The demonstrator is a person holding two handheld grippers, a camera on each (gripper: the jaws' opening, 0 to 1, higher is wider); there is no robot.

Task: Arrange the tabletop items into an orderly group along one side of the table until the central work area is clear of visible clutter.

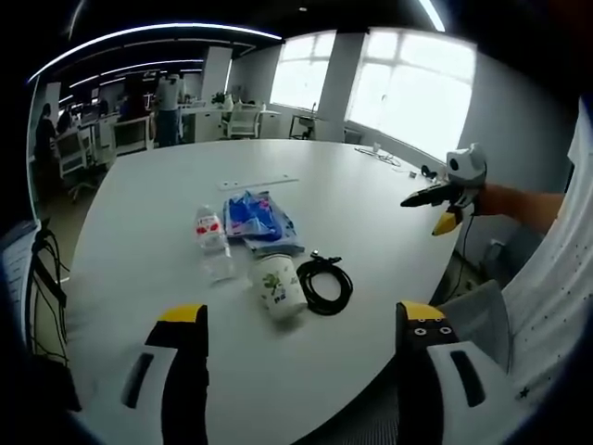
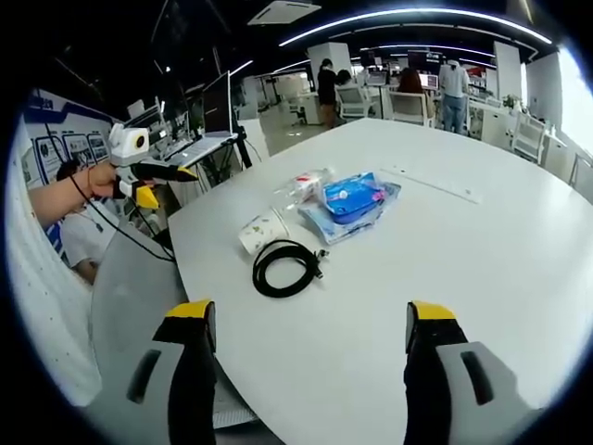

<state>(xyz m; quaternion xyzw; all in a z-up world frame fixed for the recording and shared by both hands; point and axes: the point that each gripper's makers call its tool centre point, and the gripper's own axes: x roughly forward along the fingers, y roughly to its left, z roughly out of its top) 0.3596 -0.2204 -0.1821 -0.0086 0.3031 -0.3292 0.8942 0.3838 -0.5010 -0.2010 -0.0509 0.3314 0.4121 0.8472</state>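
A white table (image 1: 389, 232) stands in an open-plan office with bright windows and desks behind. The left gripper (image 1: 301, 320) hangs with its yellow-tipped jaws wide apart above the near edge; the right gripper (image 2: 310, 315) is likewise spread and holding nothing. Beyond the fingers, clustered mid-table, lie a coiled black cable (image 1: 324, 281), a tipped white cup (image 1: 279, 286), a clear water bottle (image 1: 212, 236) and blue packets (image 1: 258, 218).

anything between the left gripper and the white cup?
Nothing visible. In the left gripper view, bare table lies between the open left gripper and the white cup lying on its side. The black cable sits beside the cup, not in front.
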